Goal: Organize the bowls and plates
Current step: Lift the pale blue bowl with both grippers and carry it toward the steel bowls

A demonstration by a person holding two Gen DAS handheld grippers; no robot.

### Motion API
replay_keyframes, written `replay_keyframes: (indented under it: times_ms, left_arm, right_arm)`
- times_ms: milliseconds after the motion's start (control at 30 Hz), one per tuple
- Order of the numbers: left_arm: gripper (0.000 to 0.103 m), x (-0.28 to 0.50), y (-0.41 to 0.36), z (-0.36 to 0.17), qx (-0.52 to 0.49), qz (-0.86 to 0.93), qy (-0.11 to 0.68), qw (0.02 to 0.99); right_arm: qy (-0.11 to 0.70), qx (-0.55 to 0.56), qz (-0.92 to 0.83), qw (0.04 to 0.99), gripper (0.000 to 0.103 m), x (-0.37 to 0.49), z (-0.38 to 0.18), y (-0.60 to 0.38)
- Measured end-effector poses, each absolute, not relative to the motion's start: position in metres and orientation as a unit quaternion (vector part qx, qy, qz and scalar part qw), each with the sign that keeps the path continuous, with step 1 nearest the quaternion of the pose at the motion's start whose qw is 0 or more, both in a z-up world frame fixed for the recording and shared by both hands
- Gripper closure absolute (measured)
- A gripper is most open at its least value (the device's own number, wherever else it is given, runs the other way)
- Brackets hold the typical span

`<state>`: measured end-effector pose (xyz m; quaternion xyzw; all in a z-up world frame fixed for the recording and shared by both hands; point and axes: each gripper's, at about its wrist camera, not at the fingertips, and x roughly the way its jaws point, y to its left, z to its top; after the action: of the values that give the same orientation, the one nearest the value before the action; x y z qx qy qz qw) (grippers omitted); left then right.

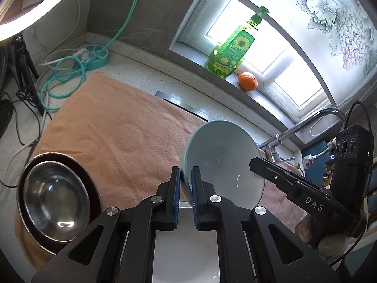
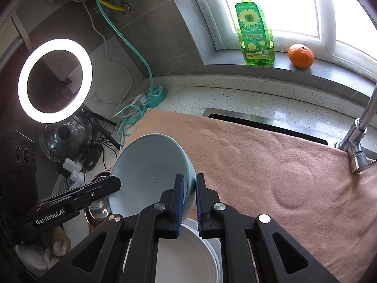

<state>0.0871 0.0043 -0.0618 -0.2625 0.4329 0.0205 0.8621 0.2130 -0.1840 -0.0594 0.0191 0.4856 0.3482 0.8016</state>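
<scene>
A light blue bowl [image 1: 221, 162] is held in the air between both grippers, above a white plate [image 1: 186, 243]. My left gripper [image 1: 186, 172] is shut on the bowl's left rim. My right gripper [image 2: 189, 179] is shut on the opposite rim of the bowl [image 2: 150, 172]; its body shows in the left wrist view [image 1: 294, 184]. The white plate also shows in the right wrist view [image 2: 186, 254], directly below the bowl. A steel bowl [image 1: 56, 200] sits nested in a dark plate [image 1: 77, 165] on the left of the pink towel [image 1: 122, 127].
The towel [image 2: 282, 165] covers the counter and part of the sink. A faucet [image 2: 358, 141] stands at the right. A green soap bottle [image 2: 255, 28] and an orange [image 2: 301, 55] stand on the windowsill. A ring light [image 2: 55, 80], tripod, cables and teal power strip [image 1: 96, 56] crowd the left.
</scene>
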Motion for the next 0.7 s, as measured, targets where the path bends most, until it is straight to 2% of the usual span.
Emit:
replay_keyframes:
  times_ms: [700]
  left_arm:
    - [0.095, 0.020, 0.065, -0.055, -0.288, 0.071, 0.410, 0.862]
  right_arm:
    - [0.486, -0.003, 0.397, 0.778, 0.094, 0.161, -0.057, -0.109]
